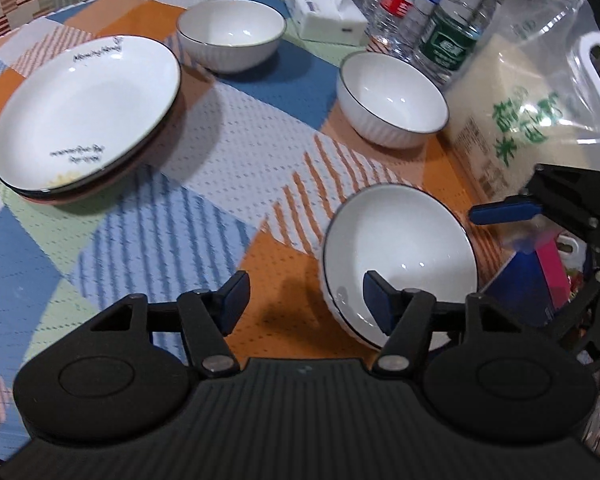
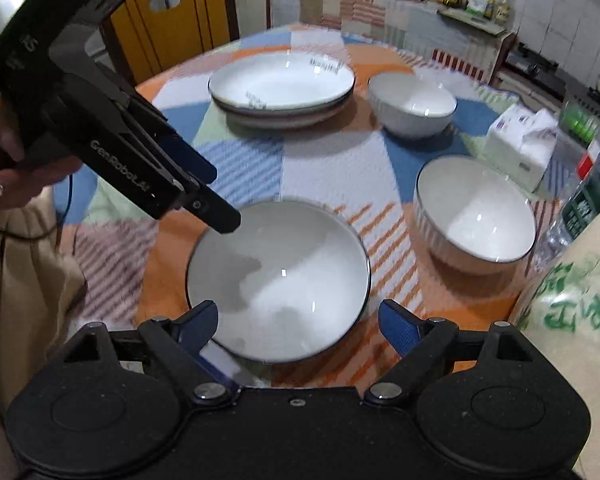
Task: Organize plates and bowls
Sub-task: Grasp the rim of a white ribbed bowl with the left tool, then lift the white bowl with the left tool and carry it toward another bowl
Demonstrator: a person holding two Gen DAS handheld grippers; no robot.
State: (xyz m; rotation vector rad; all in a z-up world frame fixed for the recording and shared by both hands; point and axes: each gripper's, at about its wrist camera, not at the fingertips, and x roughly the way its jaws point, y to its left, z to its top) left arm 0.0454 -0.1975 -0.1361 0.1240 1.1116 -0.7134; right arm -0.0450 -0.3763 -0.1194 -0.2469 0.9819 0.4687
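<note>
Three white bowls with dark rims and a stack of white plates [image 1: 88, 112] sit on the patchwork tablecloth. The nearest bowl [image 1: 400, 256] lies just in front of my left gripper [image 1: 306, 300], which is open, its right pad over the bowl's near rim. In the right wrist view this bowl [image 2: 278, 280] sits between the open jaws of my right gripper [image 2: 298, 326]. The left gripper [image 2: 204, 204] hovers over the bowl's far left rim. Two more bowls stand beyond [image 2: 476, 216], [image 2: 412, 104], with the plate stack [image 2: 282, 84] at the back.
A bag of rice [image 1: 520, 120], water bottles [image 1: 440, 16] and a tissue pack [image 1: 324, 4] crowd the table's right side. A blue and pink box [image 1: 536, 280] sits near the right gripper. A yellow chair [image 2: 172, 20] stands behind the table.
</note>
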